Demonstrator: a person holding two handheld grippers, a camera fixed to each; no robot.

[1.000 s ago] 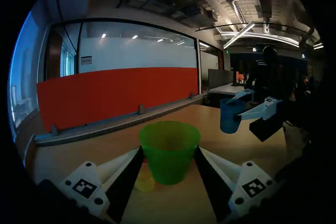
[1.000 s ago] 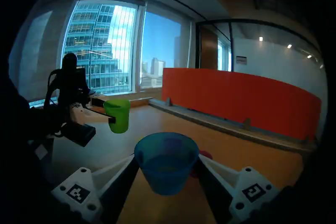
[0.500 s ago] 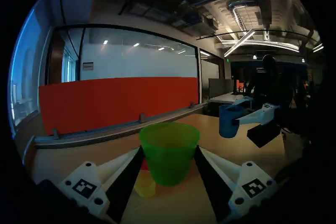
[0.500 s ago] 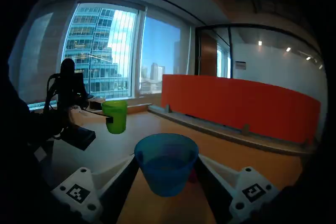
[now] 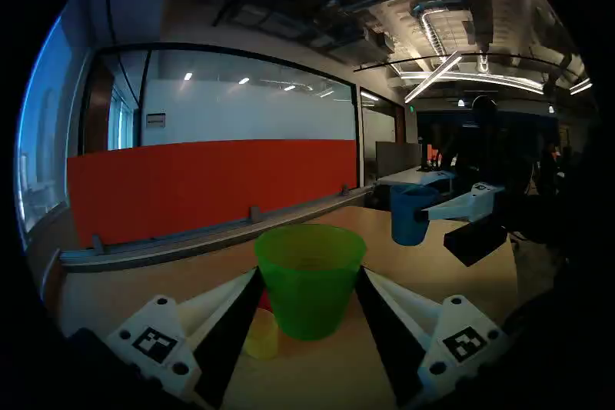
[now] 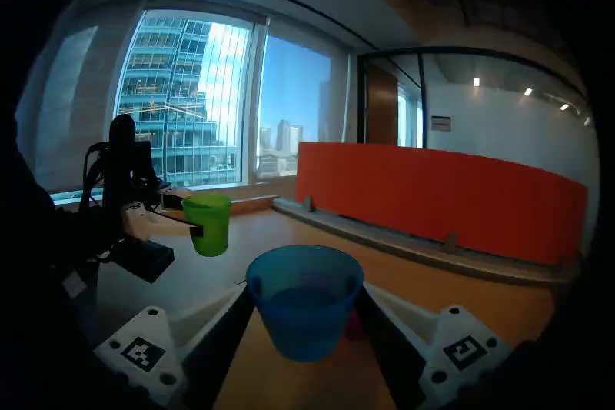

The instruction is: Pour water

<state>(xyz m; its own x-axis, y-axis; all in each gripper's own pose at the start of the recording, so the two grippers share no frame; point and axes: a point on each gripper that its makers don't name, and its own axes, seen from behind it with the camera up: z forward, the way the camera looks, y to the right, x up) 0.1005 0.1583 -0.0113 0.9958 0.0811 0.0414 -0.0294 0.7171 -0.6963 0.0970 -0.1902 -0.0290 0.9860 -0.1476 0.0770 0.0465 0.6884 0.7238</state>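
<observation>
In the left gripper view my left gripper [image 5: 309,287] is shut on a green cup [image 5: 310,278], held upright above the wooden table [image 5: 400,271]. Farther right in that view the right gripper [image 5: 419,216] holds a blue cup [image 5: 409,213]. The right gripper view has my right gripper [image 6: 304,302] shut on the blue cup [image 6: 305,298], upright, with water showing inside. Off to its left the left gripper [image 6: 201,228] carries the green cup [image 6: 206,222]. The two cups are apart.
A small yellow cup [image 5: 262,333] and a red one [image 5: 264,300] stand on the table below the green cup; the red one [image 6: 354,325] peeks past the blue cup. An orange partition [image 5: 207,179] lines the table's far edge. Large windows [image 6: 192,95] lie behind the left gripper.
Both held cups have risen slightly and stayed upright. In each view the other gripper's cup has drifted a little, the blue one leftward and up, the green one lower.
</observation>
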